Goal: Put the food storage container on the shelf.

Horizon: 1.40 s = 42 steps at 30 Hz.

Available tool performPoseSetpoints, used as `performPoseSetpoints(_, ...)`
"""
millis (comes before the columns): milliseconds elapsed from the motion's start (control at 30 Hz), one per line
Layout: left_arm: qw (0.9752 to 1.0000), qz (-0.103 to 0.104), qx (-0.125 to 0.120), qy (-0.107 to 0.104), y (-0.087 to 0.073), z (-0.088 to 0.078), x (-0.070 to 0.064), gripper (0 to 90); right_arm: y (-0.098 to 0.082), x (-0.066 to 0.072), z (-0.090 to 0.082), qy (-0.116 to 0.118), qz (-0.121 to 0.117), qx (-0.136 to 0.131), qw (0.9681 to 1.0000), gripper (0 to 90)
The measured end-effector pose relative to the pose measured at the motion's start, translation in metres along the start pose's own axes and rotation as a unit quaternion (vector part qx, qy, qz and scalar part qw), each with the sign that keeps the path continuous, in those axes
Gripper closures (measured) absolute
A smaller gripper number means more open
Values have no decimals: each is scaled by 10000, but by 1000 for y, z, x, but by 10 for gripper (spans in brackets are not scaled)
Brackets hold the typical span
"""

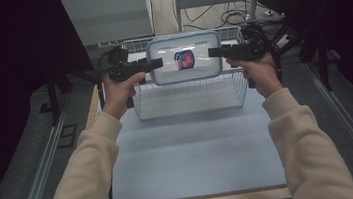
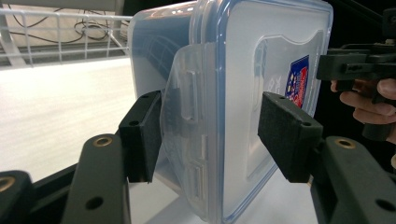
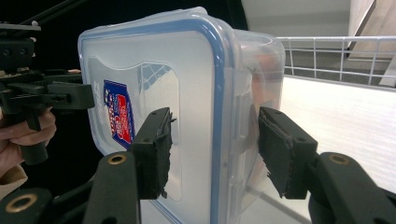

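High view: a clear plastic container (image 1: 185, 58) with a blue-rimmed lid and a red-and-blue sticker is held in the air above a white wire basket (image 1: 189, 98), which stands at the far end of the table (image 1: 195, 152). The left gripper (image 1: 153, 64) meets the container's left edge and the right gripper (image 1: 214, 52) its right edge, each carried by a hand in a cream sleeve. From this height the gap between each pair of jaws cannot be told. Beyond the basket lie cables on the floor.

Left gripper view: the container (image 2: 243, 93) stands between the left gripper's (image 2: 210, 130) two black jaws, its side latch flap facing the camera. The jaws stand apart and straddle the container's edge; one pad lies against the latch flap, the other sits close to the lid face, and whether it presses cannot be told. Past the container the other gripper (image 2: 355, 65) and the fingers (image 2: 369, 100) holding it reach the far edge. The basket (image 2: 65, 32) wires run behind the container.

Right gripper view: the container (image 3: 168, 93) again sits between two jaws, here those of the right gripper (image 3: 212, 144). They are spread wide, one worn pad before the lid, the other beside the container's body with a visible gap. The other gripper (image 3: 51, 95) touches the container's far edge. The basket (image 3: 336, 56) rail shows behind.
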<state>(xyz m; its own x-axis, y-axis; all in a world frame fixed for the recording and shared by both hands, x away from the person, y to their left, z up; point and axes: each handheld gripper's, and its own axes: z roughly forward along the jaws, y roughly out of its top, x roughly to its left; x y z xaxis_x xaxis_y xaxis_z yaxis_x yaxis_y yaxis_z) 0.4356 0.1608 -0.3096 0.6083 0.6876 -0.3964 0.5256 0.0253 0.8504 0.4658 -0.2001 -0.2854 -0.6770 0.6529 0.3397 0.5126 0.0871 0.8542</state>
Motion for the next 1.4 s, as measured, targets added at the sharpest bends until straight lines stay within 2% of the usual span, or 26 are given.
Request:
performPoseSetpoints(233,9997,-157,161,32,7,7,14,416,4,-10,15,22,143,84,9999,462)
performPoseSetpoints(267,9996,-226,157,26,7,8,15,416,5,-12,17,25,176,117,9998,462)
performPoseSetpoints(433,9995,-287,139,-37,11,13,21,418,9,-17,20,21,343,197,9992,459)
performPoseSetpoints(500,9991,-393,137,-72,13,16,25,418,12,-19,22,-15,353,244,9991,455)
performPoseSetpoints(567,9981,-590,136,-99,16,18,29,417,14,-20,24,-39,417,303,9987,452)
performPoseSetpoints(767,9968,-740,293,-2,22,23,31,399,18,-30,32,6,713,268,9971,436)
performPoseSetpoints(833,9962,-818,313,7,24,26,33,395,18,-30,33,2,745,267,9969,431)
performPoseSetpoints(967,9952,-942,267,-53,25,30,40,388,20,-34,38,-41,829,272,9962,417)
performPoseSetpoints(1133,9927,-1187,212,-103,26,38,48,375,21,-39,44,-45,1062,265,9940,397)
performPoseSetpoints(1333,9914,-1284,184,-144,27,45,55,349,21,-44,50,-87,1294,233,9913,374)
performPoseSetpoints(1400,9909,-1330,161,-157,26,47,57,338,21,-44,52,-169,1293,183,9913,367)
